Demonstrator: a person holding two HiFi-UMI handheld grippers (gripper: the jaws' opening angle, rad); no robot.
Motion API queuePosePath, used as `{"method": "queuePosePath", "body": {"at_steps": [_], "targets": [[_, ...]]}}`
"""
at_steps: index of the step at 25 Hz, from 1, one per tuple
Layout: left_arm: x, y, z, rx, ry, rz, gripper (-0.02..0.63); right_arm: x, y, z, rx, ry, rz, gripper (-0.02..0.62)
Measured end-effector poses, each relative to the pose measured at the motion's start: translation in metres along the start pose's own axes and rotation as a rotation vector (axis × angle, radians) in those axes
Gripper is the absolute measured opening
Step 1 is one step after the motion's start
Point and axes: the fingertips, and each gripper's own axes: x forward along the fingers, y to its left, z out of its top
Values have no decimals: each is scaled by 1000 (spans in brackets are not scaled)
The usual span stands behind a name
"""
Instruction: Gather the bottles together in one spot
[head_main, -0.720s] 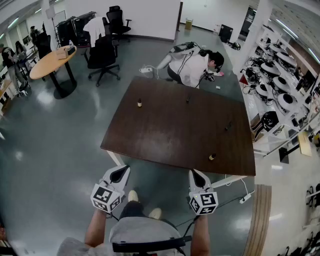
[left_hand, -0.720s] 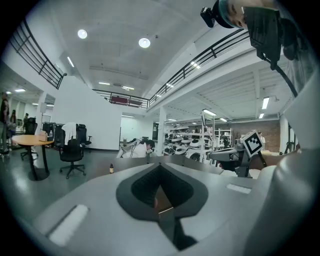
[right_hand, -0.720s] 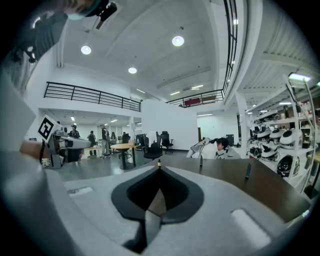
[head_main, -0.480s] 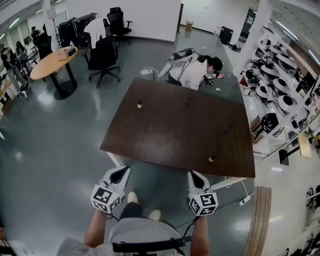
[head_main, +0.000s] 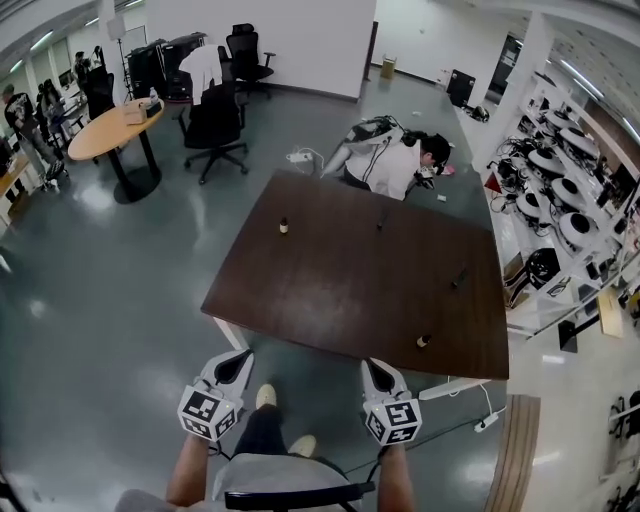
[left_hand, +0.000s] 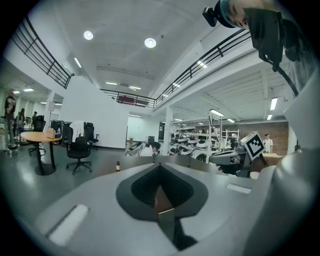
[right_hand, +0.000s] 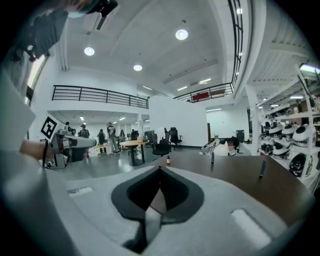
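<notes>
Several small bottles stand far apart on the dark brown table. A brown one with a pale cap is at the far left and a dark one at the far middle. Another dark one is at the right, and a brown one stands by the near edge. My left gripper and right gripper hover short of the near edge, both shut and empty. The left gripper view shows the far-left bottle beyond the shut left gripper. The right gripper view shows that bottle beyond the shut right gripper.
A person in white crouches on the floor behind the table's far edge. A round wooden table and office chairs stand at the back left. Shelves of white equipment line the right side. A white cable lies by the table's near right corner.
The head view has tilted, so the table and both grippers sit lower in the picture. The bottles keep their places on the table. Both grippers stay shut.
</notes>
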Motion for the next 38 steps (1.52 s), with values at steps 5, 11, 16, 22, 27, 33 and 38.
{"method": "queuePosePath", "body": {"at_steps": [5,11,16,22,27,33,38], "targets": [[15,23,-2,-2,5,16,2,35,-1,3,-20,2,22,2],[57,62,3,-15,11,15,2,91,-7,16,-25,-7,32,2],[94,97,3,-40,20,24,2,141,-12,12,-6,9,59,2],[125,129,3,-52,52,30,2,196,-16,15,12,42,93,2],[139,161,-1,-79,73,45,2,242,-10,20,-1,71,128,2],[159,188,-11,-92,90,58,2,288,-10,16,-6,81,171,2],[169,198,-13,-105,93,61,2,321,-14,15,-9,81,203,51]]}}
